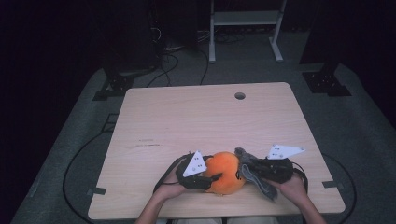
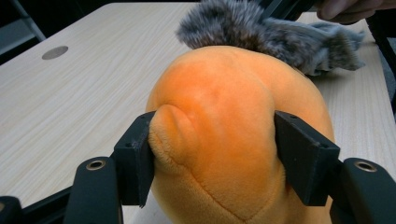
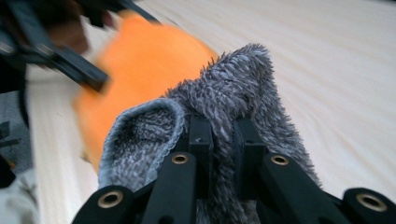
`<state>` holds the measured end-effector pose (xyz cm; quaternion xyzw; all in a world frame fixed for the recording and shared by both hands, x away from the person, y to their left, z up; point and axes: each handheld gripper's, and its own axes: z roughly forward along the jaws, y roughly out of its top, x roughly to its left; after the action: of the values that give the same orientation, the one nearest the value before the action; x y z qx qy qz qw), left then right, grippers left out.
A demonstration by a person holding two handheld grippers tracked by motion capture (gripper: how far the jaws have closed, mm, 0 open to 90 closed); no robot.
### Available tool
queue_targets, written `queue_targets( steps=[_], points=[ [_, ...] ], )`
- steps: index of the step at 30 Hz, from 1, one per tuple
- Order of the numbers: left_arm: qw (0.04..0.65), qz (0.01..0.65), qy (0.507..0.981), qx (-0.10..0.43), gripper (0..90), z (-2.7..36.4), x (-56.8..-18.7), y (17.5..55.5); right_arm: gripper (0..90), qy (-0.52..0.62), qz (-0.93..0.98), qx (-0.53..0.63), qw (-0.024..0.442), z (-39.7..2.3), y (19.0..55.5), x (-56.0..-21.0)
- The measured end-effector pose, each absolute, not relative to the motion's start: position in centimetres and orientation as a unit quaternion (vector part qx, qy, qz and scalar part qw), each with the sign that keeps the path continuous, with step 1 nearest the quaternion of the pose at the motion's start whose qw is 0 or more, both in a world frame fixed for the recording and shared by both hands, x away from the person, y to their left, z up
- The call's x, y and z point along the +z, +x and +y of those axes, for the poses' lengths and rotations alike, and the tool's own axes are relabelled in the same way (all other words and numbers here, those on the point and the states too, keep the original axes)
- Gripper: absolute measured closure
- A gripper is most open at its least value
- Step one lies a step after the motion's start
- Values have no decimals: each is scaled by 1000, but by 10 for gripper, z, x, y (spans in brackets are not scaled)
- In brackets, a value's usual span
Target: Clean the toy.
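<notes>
High view shows the left tongs (image 1: 211,178) near the front edge of the counter (image 1: 201,116), a little left of its middle, with a hand (image 1: 170,184) around their body. Their jaws are closed on the orange plush ball (image 1: 225,171), which rests on the counter just right of them. From the left gripper view, both black pads (image 2: 135,165) press into the sides of the orange plush ball (image 2: 233,135), denting it. Touching the ball's right side is the grey fuzzy sock (image 1: 254,175), hanging toward the front edge. The right tongs (image 1: 245,169) are clamped on it; the right gripper view shows the sock (image 3: 233,93) pinched between the nearly shut jaws.
</notes>
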<state>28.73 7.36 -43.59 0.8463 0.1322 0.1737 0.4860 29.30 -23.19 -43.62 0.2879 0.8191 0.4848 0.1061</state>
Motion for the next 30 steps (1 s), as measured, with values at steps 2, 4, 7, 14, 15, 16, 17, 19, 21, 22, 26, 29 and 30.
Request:
queue_targets(
  steps=[2, 4, 7, 14, 15, 16, 17, 19, 21, 22, 26, 29, 30],
  points=[
    [486, 131, 846, 175, 348, 74, -436, 287, 800, 293, 818, 484, 108, -236, 292, -435],
    [489, 126, 845, 176, 348, 74, -437, 286, 800, 282, 807, 508, 106, -236, 289, -427],
    [489, 113, 845, 183, 348, 71, -436, 284, 799, 253, 799, 538, 96, -224, 285, -416],
    [491, 107, 844, 189, 347, 71, -436, 282, 800, 281, 817, 493, 105, -230, 294, -432],
    [491, 106, 844, 189, 346, 70, -436, 282, 800, 290, 816, 490, 103, -234, 295, -434],
    [489, 104, 845, 192, 346, 70, -435, 282, 800, 293, 816, 486, 104, -236, 294, -434],
    [488, 102, 845, 193, 344, 69, -435, 281, 800, 290, 814, 491, 107, -237, 292, -431],
    [491, 102, 843, 194, 344, 67, -435, 281, 799, 272, 805, 516, 107, -233, 288, -421],
    [491, 97, 843, 195, 341, 65, -434, 279, 799, 251, 800, 536, 97, -225, 285, -414],
    [493, 93, 844, 191, 335, 64, -433, 278, 799, 239, 803, 538, 94, -219, 283, -412],
    [510, 123, 838, 153, 203, 67, -428, 284, 800, 229, 816, 520, 105, -212, 282, -421],
    [508, 152, 837, 133, 182, 68, -431, 288, 800, 239, 816, 516, 104, -220, 283, -423],
    [509, 148, 837, 136, 213, 68, -433, 287, 800, 241, 817, 514, 105, -222, 284, -424]
  ],
)
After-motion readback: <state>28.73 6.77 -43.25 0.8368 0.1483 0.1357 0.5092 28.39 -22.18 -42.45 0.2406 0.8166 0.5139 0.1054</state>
